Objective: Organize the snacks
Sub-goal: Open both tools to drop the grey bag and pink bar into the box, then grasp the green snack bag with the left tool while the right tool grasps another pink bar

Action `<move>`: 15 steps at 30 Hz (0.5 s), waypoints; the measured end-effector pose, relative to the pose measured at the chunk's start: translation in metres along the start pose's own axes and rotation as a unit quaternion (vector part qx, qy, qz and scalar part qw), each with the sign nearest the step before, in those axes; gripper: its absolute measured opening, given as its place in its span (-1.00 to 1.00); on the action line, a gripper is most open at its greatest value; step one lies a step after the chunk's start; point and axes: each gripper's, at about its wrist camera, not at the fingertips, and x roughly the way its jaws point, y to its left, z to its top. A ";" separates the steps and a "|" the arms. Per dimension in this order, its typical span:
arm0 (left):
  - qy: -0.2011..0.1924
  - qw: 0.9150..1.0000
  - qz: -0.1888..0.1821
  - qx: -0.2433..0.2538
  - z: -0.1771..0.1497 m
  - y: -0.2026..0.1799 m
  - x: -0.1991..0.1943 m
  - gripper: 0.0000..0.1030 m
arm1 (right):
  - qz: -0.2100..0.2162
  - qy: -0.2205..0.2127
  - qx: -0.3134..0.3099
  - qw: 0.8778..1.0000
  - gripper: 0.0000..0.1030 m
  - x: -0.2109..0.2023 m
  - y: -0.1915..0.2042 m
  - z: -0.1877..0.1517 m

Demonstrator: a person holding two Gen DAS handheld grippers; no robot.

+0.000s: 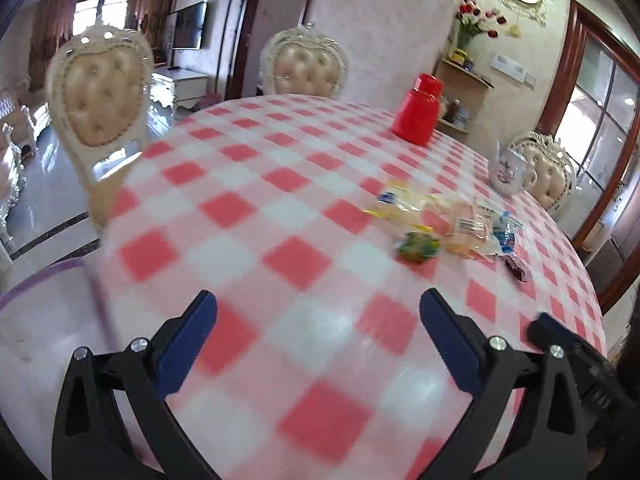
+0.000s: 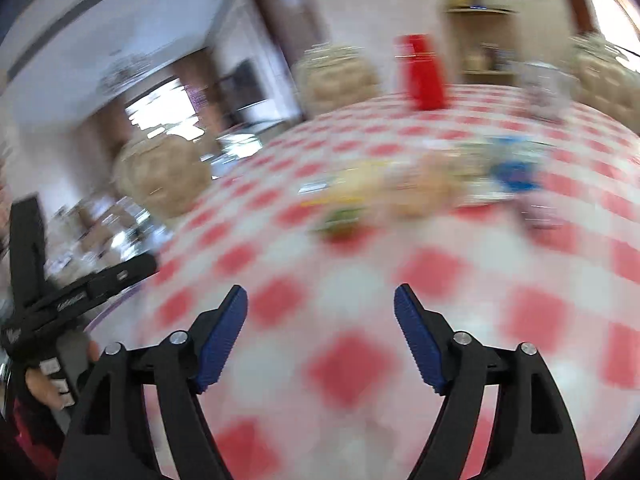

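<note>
I hold both tools above the round table under its red-and-white checked plastic cloth [image 1: 248,184], each one empty: the left gripper [image 1: 318,304] has its blue-padded jaws spread wide with only cloth between them, and the right gripper [image 2: 320,300] is likewise released, nothing clasped. The snacks sit well ahead of both pairs of jaws, and to the right of the left pair — a loose huddle rather than a row, which I judge is the untidiness the task means to cure. From the left wrist I count five: a clear yellow-edged wrapper [image 1: 396,208], a small round green-and-red sweet [image 1: 416,246] nearest the jaws, a pale orange bag with a barcode label [image 1: 466,228], a blue-and-white packet [image 1: 506,232] and a small dark box [image 1: 518,270] at the near right of the group; overlaps may hide more. The right wrist view is too smeared to check that tally. Beyond the snacks stand one red plastic lidded jar [image 1: 418,110] and one white patterned ceramic teapot [image 1: 510,172], both upright and apart from the pile. Three cream tufted chairs ring the far edge, one [image 1: 100,96] far left of the jaws. No sorting appears begun — I reckon the nearest sweet is the easiest first pick
</note>
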 end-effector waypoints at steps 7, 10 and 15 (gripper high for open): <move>0.040 0.997 -0.019 0.056 -0.005 -0.083 0.079 0.97 | -0.125 0.030 0.073 0.989 0.51 0.006 -0.131 0.019; 0.049 0.996 -0.011 0.074 -0.003 -0.100 0.102 0.97 | -0.137 0.060 0.058 0.987 0.51 0.039 -0.144 0.033; 0.054 0.996 0.007 0.070 0.008 -0.105 0.128 0.97 | -0.142 0.090 0.030 0.985 0.50 0.096 -0.153 0.055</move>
